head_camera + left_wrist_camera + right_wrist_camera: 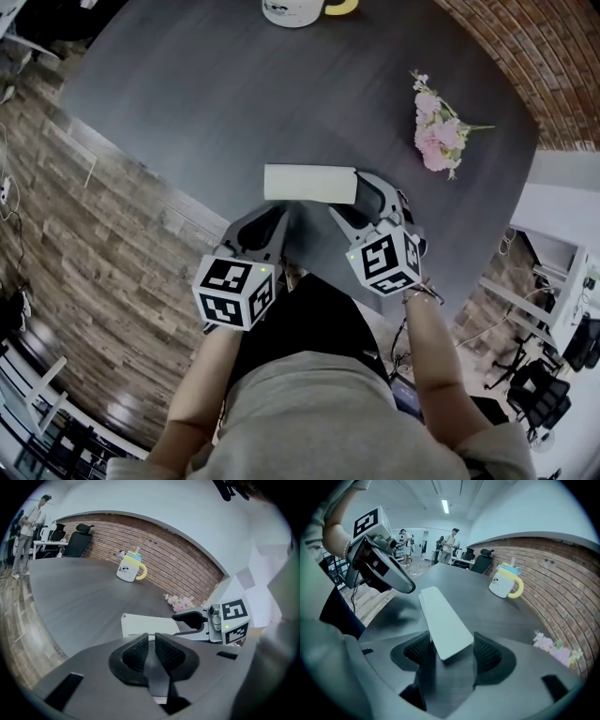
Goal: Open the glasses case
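The right claw (451, 649) had its jaws wide apart. One short end of the glasses case (440, 616) sat between them. The pads were right beside the case's two long sides, but they did not look like they were squeezing it. From that claw the case ran straight ahead, like a road going away.

The case was white and its lid was down. It lay on the dark table (187, 94), close to the near edge where the person stood. Its long way ran along that edge.

The left claw (151, 641) had its jaws pinched together with nothing in them. It pointed at the case's near long side, toward the left end. Its tip was just beside the case, and whether it touched could not be seen.

So the right claw was the nearer one, standing around the case's right end. It would likely need to close and hold the case steady, so the lid could be lifted from the long side.

A mug (292, 9) stood at the table's far edge. Pink flowers (434, 131) lay toward the right edge. Both were well apart from the case.
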Action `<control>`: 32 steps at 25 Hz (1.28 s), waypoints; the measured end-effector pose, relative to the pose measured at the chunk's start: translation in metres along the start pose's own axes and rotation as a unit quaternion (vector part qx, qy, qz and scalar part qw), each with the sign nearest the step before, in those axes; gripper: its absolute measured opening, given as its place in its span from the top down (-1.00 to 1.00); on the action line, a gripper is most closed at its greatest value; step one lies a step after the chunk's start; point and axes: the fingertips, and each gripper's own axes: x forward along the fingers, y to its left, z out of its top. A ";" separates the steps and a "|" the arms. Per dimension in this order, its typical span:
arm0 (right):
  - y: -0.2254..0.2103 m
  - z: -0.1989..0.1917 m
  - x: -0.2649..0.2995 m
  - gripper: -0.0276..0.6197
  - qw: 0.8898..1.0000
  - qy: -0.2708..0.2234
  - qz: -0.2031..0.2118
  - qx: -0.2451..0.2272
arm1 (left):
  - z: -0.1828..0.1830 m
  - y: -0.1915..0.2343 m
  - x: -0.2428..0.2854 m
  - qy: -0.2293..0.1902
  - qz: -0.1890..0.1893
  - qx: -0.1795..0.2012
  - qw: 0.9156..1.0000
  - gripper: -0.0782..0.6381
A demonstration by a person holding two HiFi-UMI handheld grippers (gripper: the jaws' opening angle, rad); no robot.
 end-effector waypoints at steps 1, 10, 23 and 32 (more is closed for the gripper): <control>0.000 0.000 0.000 -0.01 1.000 -0.001 0.002 -0.001 | 0.001 -0.001 0.001 0.000 -0.001 0.001 1.000 0.62; -0.001 0.001 -0.005 0.03 0.999 0.006 0.042 -0.004 | 0.003 -0.006 0.003 0.010 -0.013 0.009 1.000 0.62; -0.009 0.017 -0.019 0.37 0.998 -0.019 0.067 -0.002 | 0.016 0.003 0.000 0.011 -0.010 0.020 1.000 0.62; -0.035 0.038 -0.016 0.67 0.997 -0.050 0.057 0.014 | 0.029 0.004 0.007 0.004 -0.015 0.024 1.000 0.62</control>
